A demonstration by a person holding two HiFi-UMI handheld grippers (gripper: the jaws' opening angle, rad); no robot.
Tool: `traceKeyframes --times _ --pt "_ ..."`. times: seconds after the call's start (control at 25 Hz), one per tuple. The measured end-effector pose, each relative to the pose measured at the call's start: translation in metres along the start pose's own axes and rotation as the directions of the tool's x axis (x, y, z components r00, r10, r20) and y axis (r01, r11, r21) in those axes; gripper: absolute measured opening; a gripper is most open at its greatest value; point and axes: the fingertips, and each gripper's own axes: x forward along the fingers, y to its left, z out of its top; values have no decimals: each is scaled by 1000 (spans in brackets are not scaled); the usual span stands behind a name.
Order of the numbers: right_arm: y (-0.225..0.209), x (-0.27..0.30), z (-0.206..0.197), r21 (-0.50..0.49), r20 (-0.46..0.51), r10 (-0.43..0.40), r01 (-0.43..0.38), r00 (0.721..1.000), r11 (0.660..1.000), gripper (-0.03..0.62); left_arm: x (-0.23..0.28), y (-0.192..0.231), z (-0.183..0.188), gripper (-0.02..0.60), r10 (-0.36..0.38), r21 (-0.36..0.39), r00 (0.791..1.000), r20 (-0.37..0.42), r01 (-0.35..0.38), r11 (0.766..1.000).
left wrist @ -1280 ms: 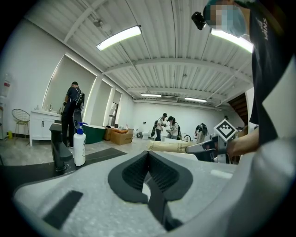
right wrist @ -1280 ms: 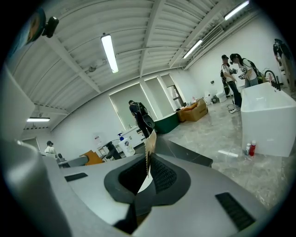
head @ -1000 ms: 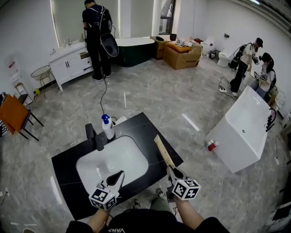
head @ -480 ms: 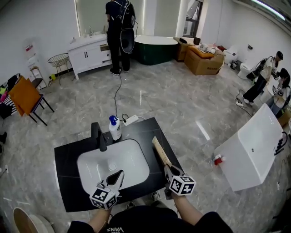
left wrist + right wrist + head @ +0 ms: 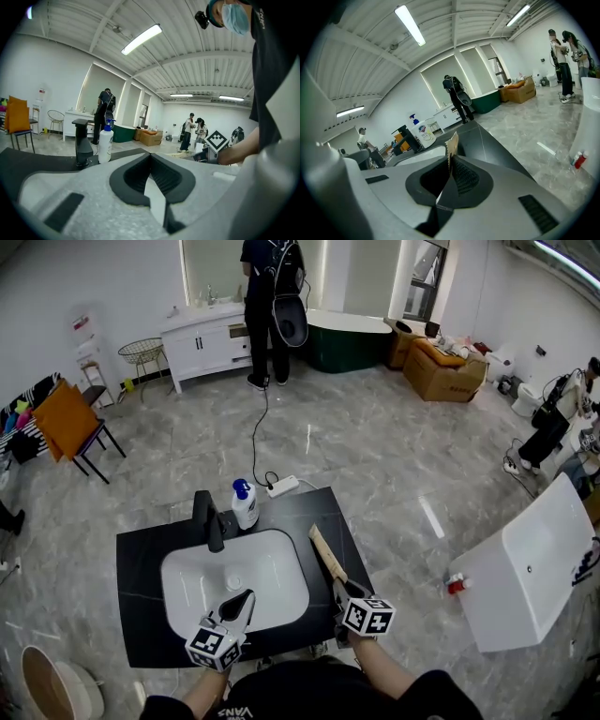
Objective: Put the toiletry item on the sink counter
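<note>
Toiletry item (image 5: 326,556): a long, thin, flat tan strip. In the right gripper view one of its edges (image 5: 452,143) looks finely toothed. My right gripper (image 5: 341,591) has its jaws nearly together and clamped on the near end of the strip. The rest of the strip reaches away from me over the black sink counter (image 5: 141,559). It sits above the narrow band between the white basin (image 5: 272,568) and the counter's right edge. I cannot tell whether its far end touches the counter.

My left gripper (image 5: 247,597) hovers over the near rim of the basin. Its jaws are closed tip to tip with nothing between them.

At the counter's far edge a black faucet (image 5: 208,521) stands behind the basin. A white pump bottle (image 5: 245,505) with a blue top stands just to its right.

The counter stands on a glossy grey marble floor (image 5: 375,446) in a large showroom. A white power strip (image 5: 283,487) lies on the floor just beyond the counter's far edge.

- Far wall: a person in dark clothes (image 5: 267,296) at a white vanity.
- Beside the vanity: a dark green bathtub (image 5: 347,338) and cardboard boxes (image 5: 450,371).
- Left: an orange chair (image 5: 70,423).
- Right: a white tub (image 5: 534,563) with a small red bottle (image 5: 457,584) at its foot.
</note>
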Motion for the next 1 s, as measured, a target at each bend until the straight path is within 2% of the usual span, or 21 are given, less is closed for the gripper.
traceKeyframes --times 0.56,0.8,1.0 --pt "-2 47 -27 8 -158 11 -10 987 1000 15 -4 21 -7 6 78 -20 997 9 -78 997" --pt "-2 59 -37 8 -220 3 -2 975 1000 17 -3 24 -7 6 86 -24 996 1 -86 996" --pt "-4 66 -41 -30 -254 -28 21 967 999 18 -1 24 -4 6 82 -20 997 7 -82 996"
